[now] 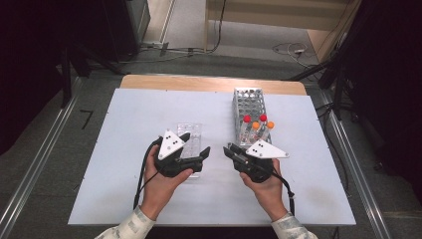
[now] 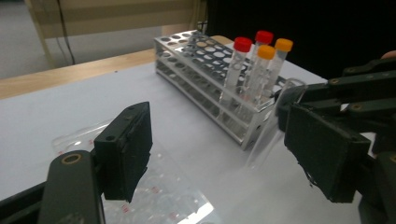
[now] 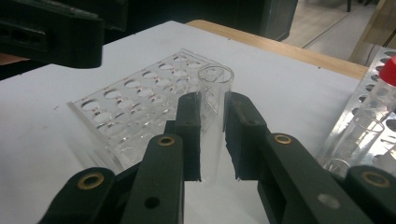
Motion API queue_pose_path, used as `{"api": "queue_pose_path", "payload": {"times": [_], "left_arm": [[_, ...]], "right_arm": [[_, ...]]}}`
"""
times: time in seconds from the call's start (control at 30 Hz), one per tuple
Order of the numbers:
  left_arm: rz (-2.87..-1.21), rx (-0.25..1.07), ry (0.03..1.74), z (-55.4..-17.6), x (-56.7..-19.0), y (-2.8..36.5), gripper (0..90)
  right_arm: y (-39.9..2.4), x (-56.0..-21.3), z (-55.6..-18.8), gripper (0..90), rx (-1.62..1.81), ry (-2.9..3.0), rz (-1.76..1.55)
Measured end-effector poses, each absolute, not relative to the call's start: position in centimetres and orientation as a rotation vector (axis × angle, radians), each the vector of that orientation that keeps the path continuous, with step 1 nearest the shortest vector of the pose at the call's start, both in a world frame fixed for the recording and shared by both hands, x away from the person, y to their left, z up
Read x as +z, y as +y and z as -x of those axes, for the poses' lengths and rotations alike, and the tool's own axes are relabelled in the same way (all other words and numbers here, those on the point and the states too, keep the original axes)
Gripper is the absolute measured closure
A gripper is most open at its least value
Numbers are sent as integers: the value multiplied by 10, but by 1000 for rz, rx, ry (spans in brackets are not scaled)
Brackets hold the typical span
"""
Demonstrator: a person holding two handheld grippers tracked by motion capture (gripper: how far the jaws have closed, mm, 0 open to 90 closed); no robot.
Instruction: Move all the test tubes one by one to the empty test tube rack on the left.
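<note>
Nearest the person, both hands are coming in over the white counter (image 1: 124,199), each carrying a tool. The right tool (image 3: 212,135) is clamping a clear, uncapped test tube (image 3: 212,107) between its two black pads, the tube's open mouth sticking out just past the jaw tips. In the high view that right tool (image 1: 230,150) is pointing toward the middle of the counter, with the tube too faint to make out there. The left tool (image 1: 196,148) is sitting just across from it, its jaws standing apart with nothing pressed between them. From the left gripper view, the left tool (image 2: 217,154) is framing the tube (image 2: 271,126), which is slanting in the other tool's grip, apart from both of the left tool's pads.

Under and just beyond the left tool, a clear plastic rack (image 1: 191,134) is lying flat on the counter, its holes showing close behind the held tube in the right gripper view (image 3: 140,102).

Farther out, to the right, a metal test tube rack (image 1: 247,107) is standing, with four capped tubes upright at its near end: two red-capped tubes (image 1: 254,119) and two orange-capped tubes (image 1: 263,125).
</note>
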State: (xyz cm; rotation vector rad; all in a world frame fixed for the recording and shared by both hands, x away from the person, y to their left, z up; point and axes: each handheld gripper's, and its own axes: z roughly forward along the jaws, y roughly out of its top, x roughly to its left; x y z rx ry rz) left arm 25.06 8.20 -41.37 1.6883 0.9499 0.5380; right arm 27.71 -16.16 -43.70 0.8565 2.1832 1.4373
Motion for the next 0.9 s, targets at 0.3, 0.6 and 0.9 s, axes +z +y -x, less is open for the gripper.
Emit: {"api": "queue_pose_path", "payload": {"times": [0.3,0.6,0.9], "left_arm": [[-1707,476,886,-260,-413,61,387],[-1738,438,847,-264,-416,49,537],[-1766,398,830,-266,-420,45,735]], "right_arm": [[-154,-438,-272,733,1431,2201,-835],[-147,-439,-270,733,1429,2214,-813],[-145,-441,-269,733,1413,2210,-810]]}}
